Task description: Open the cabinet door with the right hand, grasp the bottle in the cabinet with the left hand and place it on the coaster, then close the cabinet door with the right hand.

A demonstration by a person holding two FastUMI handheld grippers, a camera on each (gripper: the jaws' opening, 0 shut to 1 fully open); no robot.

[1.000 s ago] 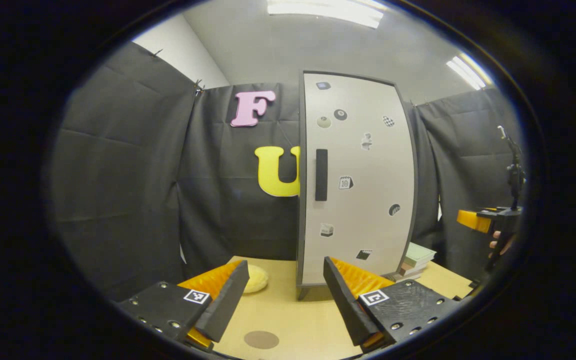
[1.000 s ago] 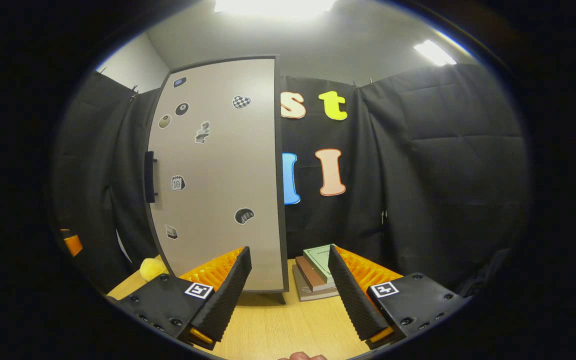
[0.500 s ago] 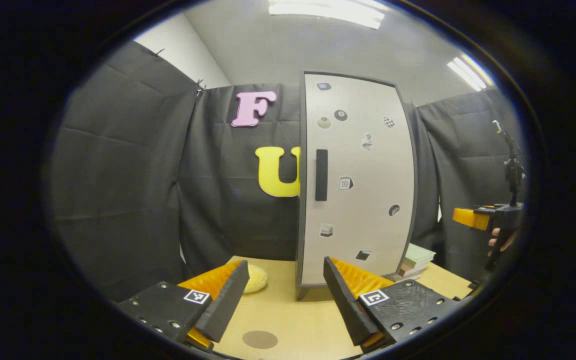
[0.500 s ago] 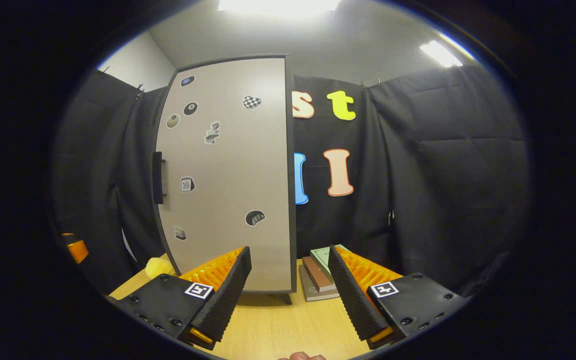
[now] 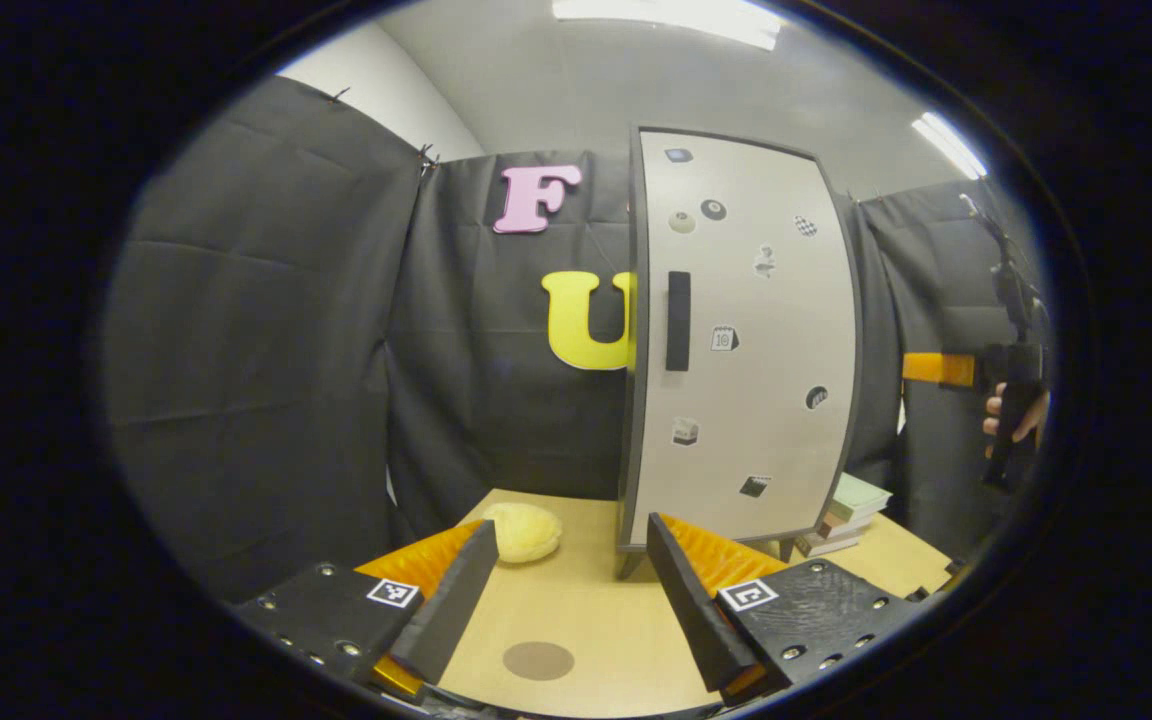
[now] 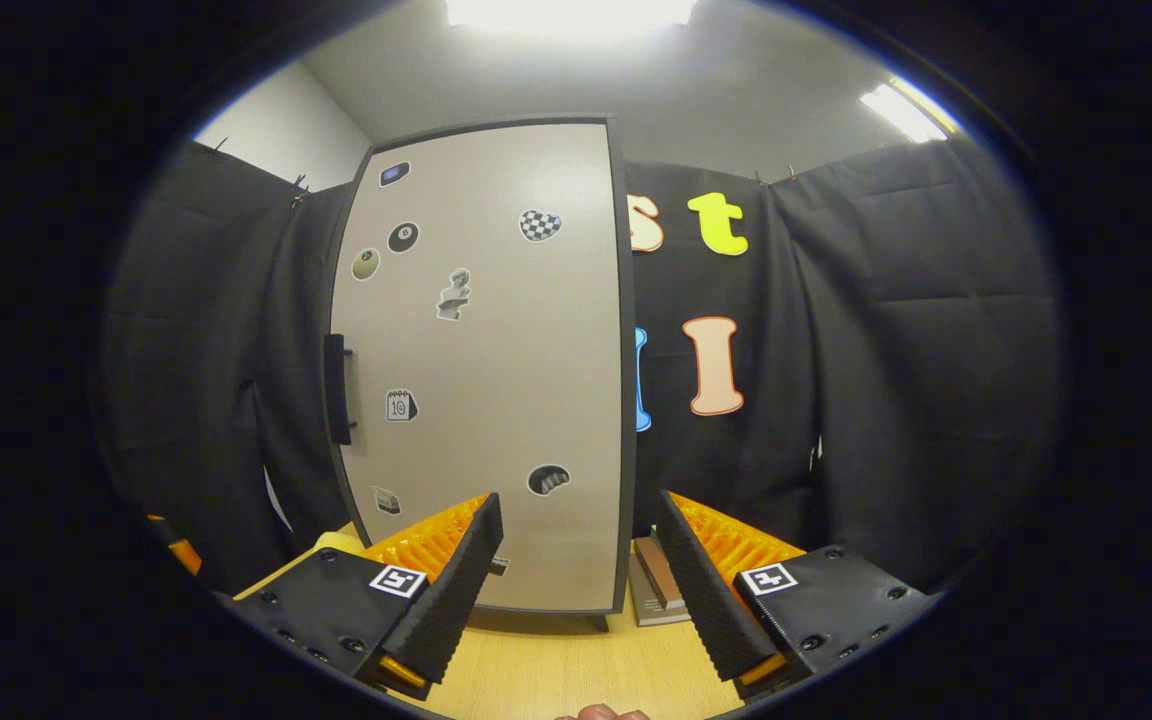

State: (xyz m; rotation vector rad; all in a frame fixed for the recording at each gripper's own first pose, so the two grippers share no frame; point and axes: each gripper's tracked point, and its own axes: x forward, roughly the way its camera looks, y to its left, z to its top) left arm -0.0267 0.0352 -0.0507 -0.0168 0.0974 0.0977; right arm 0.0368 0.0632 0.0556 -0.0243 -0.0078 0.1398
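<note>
Grey cabinet door [image 6: 481, 370] closed; both grippers apparently empty.

The wooden table [image 5: 586, 610] carries the cabinet [image 5: 746, 340] (door shut), coaster [image 5: 538, 660], yellow sponge [image 5: 523, 530] and stacked books [image 5: 851, 505].

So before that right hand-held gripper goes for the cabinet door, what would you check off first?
1. Cabinet door shut, ready to be opened: ok.
2. Door handle in plain sight on the door's left edge in the right gripper view, nothing in front of it: ok.
3. Right hand-held gripper open and holding nothing: ok.
4. Right hand-held gripper lined up with the handle: not ok, it points at the door's lower middle.
5. Left hand-held gripper open and holding nothing, ready for the bottle: ok.
6. Coaster on the table bare: ok.
</note>
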